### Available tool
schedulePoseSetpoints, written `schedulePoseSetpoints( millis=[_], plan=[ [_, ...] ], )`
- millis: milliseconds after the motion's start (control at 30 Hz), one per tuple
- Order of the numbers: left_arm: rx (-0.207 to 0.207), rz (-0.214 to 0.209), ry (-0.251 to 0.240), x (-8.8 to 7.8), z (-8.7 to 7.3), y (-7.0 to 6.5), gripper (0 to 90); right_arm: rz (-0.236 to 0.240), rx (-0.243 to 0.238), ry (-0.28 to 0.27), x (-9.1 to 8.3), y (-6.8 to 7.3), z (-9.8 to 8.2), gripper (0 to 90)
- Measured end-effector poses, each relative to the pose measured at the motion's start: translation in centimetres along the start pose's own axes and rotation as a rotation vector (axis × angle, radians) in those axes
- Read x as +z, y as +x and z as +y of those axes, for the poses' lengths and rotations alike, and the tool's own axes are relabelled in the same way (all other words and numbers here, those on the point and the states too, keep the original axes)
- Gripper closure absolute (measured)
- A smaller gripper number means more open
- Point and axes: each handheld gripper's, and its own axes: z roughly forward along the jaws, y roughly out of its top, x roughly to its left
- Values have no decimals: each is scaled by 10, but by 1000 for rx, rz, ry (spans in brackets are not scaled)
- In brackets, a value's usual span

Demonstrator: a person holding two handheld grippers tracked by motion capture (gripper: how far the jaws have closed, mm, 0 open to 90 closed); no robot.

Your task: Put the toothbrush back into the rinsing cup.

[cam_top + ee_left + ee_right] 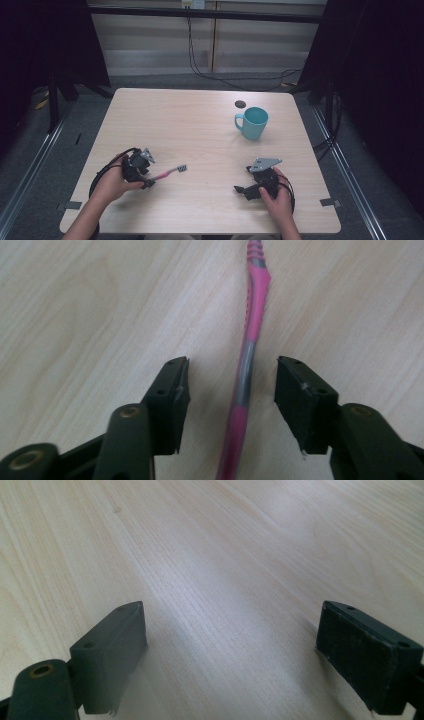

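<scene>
Left hand-held gripper (232,385) jaws apart, straddling pink toothbrush (248,360) flat on worktop (200,130). Right hand-held gripper (232,650) spread wide, nothing between. Teal mug (253,123) well apart.

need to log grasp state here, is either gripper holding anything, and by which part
Nothing is held. The left gripper is open astride the pink toothbrush handle, its jaws clear of it. The right gripper is open above bare table.
</scene>
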Motion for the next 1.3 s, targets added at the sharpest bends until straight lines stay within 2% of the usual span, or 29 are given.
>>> schedulePoseSetpoints(
  millis=[133,200,233,300,467,633,867,933,967,1133,1300],
  plan=[
    [13,7,32,-3,0,2,539,0,1,0,0,0,0,119],
    [-1,1,42,-4,1,2,549,0,0,0,0,0,0,119],
    [-1,2,43,-4,1,2,582,0,0,0,0,0,0,119],
    [8,-5,61,-4,2,2,589,0,0,0,0,0,0,119],
    [1,-11,104,-4,4,4,647,0,1,0,0,0,0,119],
    [-19,-20,123,-3,6,3,710,2,-1,0,0,0,0,119],
    [-3,-30,184,1,13,1,769,1,1,-1,0,0,0,119],
    [13,-49,218,1,17,0,805,1,1,-1,0,0,0,119],
    [5,-53,226,2,18,0,815,1,1,-1,0,0,0,119],
    [12,-29,272,4,24,-3,822,1,1,-1,0,0,0,119],
    [-27,-32,231,3,21,-2,824,0,1,-1,0,0,0,119]
  ],
)
